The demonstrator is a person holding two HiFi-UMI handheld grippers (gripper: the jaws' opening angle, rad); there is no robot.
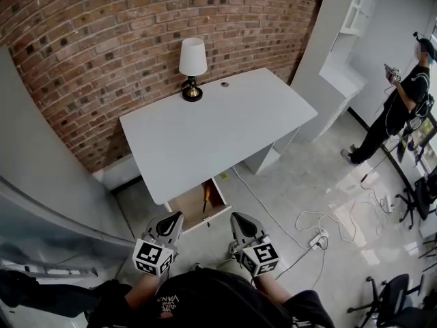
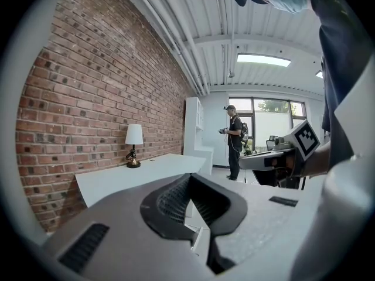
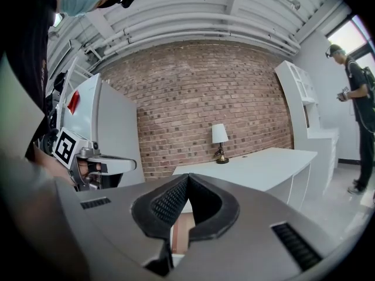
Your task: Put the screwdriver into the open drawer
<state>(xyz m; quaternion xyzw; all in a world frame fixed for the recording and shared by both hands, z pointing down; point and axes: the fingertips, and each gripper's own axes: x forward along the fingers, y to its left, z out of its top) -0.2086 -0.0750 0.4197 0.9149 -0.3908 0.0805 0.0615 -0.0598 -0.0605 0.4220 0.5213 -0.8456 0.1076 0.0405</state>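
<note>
The left claw (image 2: 188,177) was shut, its tips meeting with nothing between them. The right claw (image 3: 187,177) was likewise closed and empty. Both hovered side by side close to the person, well short of the desk (image 1: 205,135). Beyond them, under the desk's near edge, the open drawer (image 1: 186,208) held the screwdriver (image 1: 207,197), which lay lengthwise on the drawer floor with its orange handle showing. By that, the task looked done. The tool was probably light and rigid, apt to roll, with a thin, slick shaft. The thicker handle, taken across its middle, seemed the surer place to hold it. A lamp (image 1: 192,69) stood near the desk's far edge.
</note>
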